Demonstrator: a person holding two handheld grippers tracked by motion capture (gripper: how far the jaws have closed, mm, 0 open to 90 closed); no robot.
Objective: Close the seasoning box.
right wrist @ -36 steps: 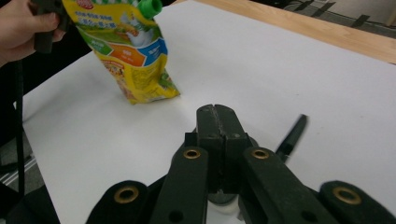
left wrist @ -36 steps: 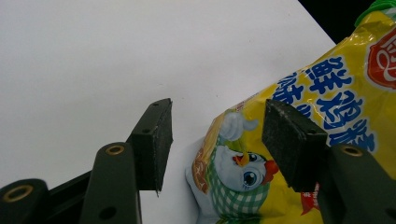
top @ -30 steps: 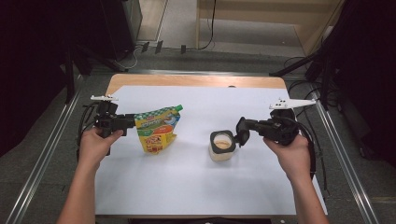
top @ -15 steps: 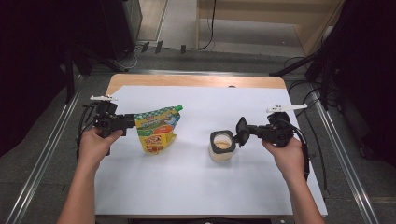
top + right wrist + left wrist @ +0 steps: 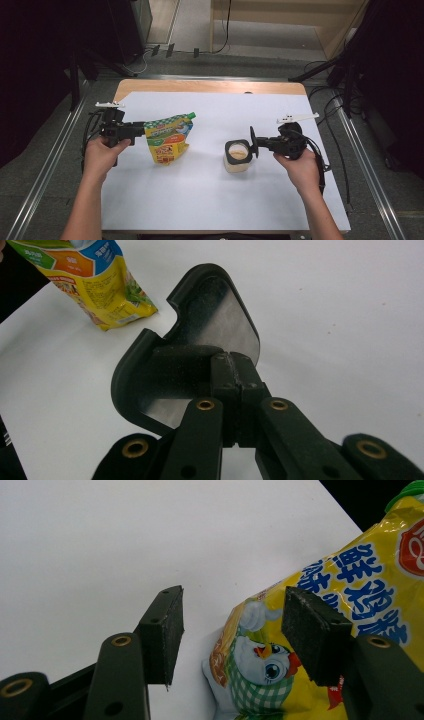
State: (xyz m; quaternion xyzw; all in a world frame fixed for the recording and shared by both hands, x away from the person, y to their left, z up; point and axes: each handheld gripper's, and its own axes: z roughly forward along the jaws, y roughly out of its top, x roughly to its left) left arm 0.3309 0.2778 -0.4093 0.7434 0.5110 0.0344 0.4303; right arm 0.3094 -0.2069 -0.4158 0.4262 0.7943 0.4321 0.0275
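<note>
A yellow pouch (image 5: 169, 137) with a green cap lies on the white table left of the middle. My left gripper (image 5: 140, 131) is at its left edge, open; in the left gripper view its jaws (image 5: 235, 607) stand apart, with a lower corner of the pouch (image 5: 350, 580) reaching between them and the left pad clear of it. A clear container (image 5: 238, 156) of beige grains stands right of the middle. Its black lid (image 5: 253, 142) is upright beside the rim, and my right gripper (image 5: 261, 144) is shut on it. In the right gripper view the jaws (image 5: 233, 365) pinch the lid (image 5: 215, 320).
A white sheet (image 5: 210, 200) covers the table, with a wooden strip (image 5: 210, 86) at the far edge. Metal rails (image 5: 45, 170) run along both sides and cables (image 5: 345, 160) trail at the right. The pouch (image 5: 95, 280) lies beyond the lid in the right gripper view.
My right hand has sunk a little with the lid, closer to the container's rim. The left hand and the pouch have stayed put.
</note>
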